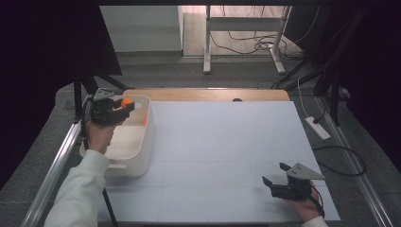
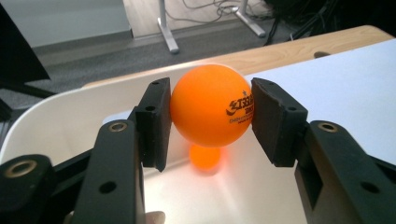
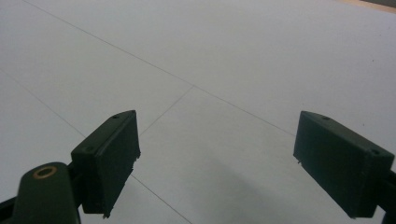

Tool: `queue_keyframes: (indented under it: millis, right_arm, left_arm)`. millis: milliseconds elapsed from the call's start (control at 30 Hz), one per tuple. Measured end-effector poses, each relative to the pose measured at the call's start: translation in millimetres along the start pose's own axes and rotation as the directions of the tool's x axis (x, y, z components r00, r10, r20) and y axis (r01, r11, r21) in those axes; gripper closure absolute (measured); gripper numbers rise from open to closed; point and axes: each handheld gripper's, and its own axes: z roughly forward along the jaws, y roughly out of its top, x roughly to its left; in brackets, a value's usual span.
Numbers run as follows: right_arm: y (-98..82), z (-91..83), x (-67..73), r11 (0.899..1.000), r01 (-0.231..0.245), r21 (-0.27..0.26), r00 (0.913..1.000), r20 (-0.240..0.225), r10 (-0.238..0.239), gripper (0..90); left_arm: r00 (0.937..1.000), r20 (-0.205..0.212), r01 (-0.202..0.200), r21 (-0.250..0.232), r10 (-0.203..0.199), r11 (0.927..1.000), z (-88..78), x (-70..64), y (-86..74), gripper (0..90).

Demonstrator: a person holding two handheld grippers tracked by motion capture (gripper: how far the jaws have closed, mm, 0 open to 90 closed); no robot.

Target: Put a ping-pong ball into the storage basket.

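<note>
White board covers most of the bench (image 1: 222, 156), with a strip of pale wood showing along its far edge. Taking the cream plastic bin (image 1: 137, 151) as the landmark, it stands at the near-left part of the bench, open at the top, with a handle slot in its near wall. Above the bin's far end hangs the left gripper (image 1: 124, 105), held by a hand in a pale sleeve that comes up past the bin's left wall. Well apart from the bin, off toward the bench's near-right corner, the right gripper (image 1: 274, 174) rests low over the white board; its jaws stand wide apart with nothing between them, bare board lying under them in the right gripper view. Smallest of all is the orange ball (image 2: 212, 105), a table-tennis ball with dark printed lettering on one side. The left gripper's jaws are clamped on it, one pad pressed to each side, and it sits up in the air above the bin's inside, its orange glow reflected on the bin's inner wall just below.
</note>
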Motion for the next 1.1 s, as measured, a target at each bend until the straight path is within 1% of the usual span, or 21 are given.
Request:
queue_keyframes:
  millis: [133, 233, 433, 633, 667, 700, 767, 900, 1100]
  right_arm:
    - [-0.1, 0.1, -0.1, 1.0, -0.002, 0.001, 1.0, 0.001, 0.002, 13.8]
    - [-0.1, 0.2, -0.2, 1.0, -0.002, 0.001, 1.0, -0.001, 0.002, 13.8]
    - [-0.1, 0.2, -0.1, 1.0, 0.0, 0.001, 1.0, -0.001, 0.0, 13.8]
    - [-0.2, 0.2, -0.2, 1.0, 0.0, 0.001, 1.0, -0.002, 0.0, 13.9]
    - [-0.2, 0.2, -0.2, 1.0, 0.0, 0.001, 1.0, -0.002, 0.0, 13.9]
    - [-0.3, 0.3, -0.4, 1.0, -0.001, 0.002, 1.0, -0.002, 0.001, 13.8]
    - [-0.3, 0.4, -0.4, 1.0, 0.0, 0.002, 1.0, -0.002, 0.0, 13.8]
    - [-0.2, 0.5, 0.0, 1.0, 0.002, 0.004, 1.0, -0.002, -0.002, 13.8]
    - [-0.3, 0.7, 0.0, 1.0, 0.003, 0.005, 1.0, -0.001, -0.003, 13.8]
  left_arm:
    - [0.9998, -0.004, 0.018, 0.031, -0.017, 0.9994, 4.6, 4.5, -3.2, 50.2]
    - [0.9997, -0.01, 0.021, 0.053, -0.021, 0.9984, 8.2, 6.8, -4.9, 50.2]
    - [0.9993, -0.019, 0.035, 0.102, -0.033, 0.9942, 15.1, 10.1, -7.2, 50.2]
    - [0.9984, -0.041, 0.046, 0.163, -0.04, 0.9856, 21.8, 11.4, -9.2, 50.1]
    - [0.9984, -0.041, 0.046, 0.163, -0.04, 0.9856, 21.8, 11.4, -9.2, 50.1]
    - [0.9982, -0.048, 0.044, 0.181, -0.036, 0.9824, 23.8, 11.7, -9.8, 50.1]
    - [0.9982, -0.045, 0.047, 0.189, -0.039, 0.9809, 25.0, 11.8, -10.4, 50.1]
    - [0.9987, -0.035, 0.043, 0.192, -0.037, 0.9804, 25.5, 11.2, -11.0, 50.0]
    - [0.9988, -0.027, 0.045, 0.186, -0.04, 0.9816, 25.6, 10.1, -10.7, 49.9]
